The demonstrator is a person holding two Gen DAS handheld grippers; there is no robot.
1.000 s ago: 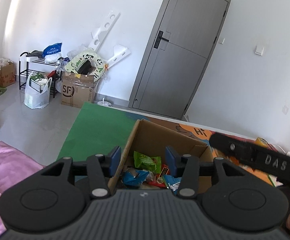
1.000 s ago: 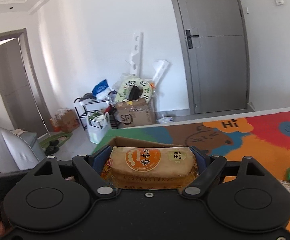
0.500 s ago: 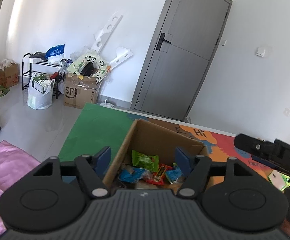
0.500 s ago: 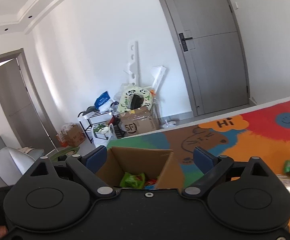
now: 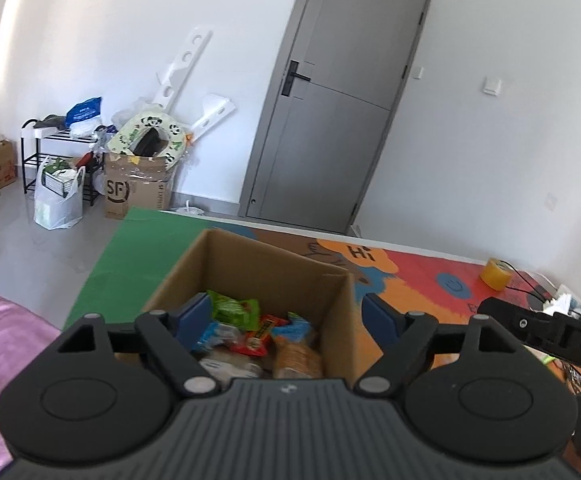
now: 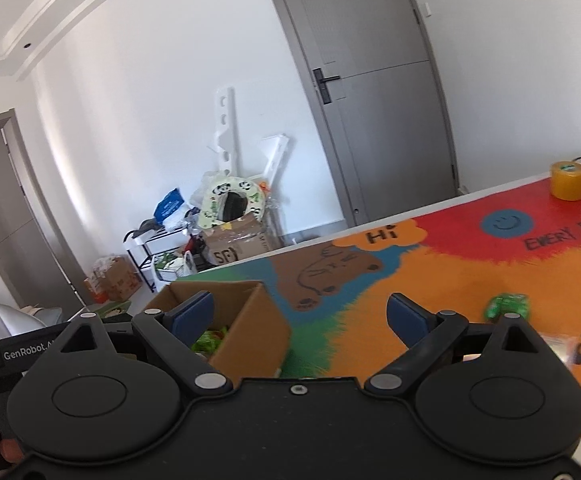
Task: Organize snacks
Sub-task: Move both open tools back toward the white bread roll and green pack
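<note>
Colourful mat (image 6: 442, 280) bears the snack box (image 5: 266, 276) under the opening, empty left tongs (image 5: 286, 316); right tongs (image 6: 300, 314) spread, empty, beside it.

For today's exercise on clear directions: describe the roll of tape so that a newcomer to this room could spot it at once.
Start at the grey door, then drop to the colourful mat on the table before it. At the mat's far edge, beyond the blue smiley face, stands the roll of tape. It is the only amber-yellow cylinder there, unlike the crinkly green snack packet lying nearer.
</note>
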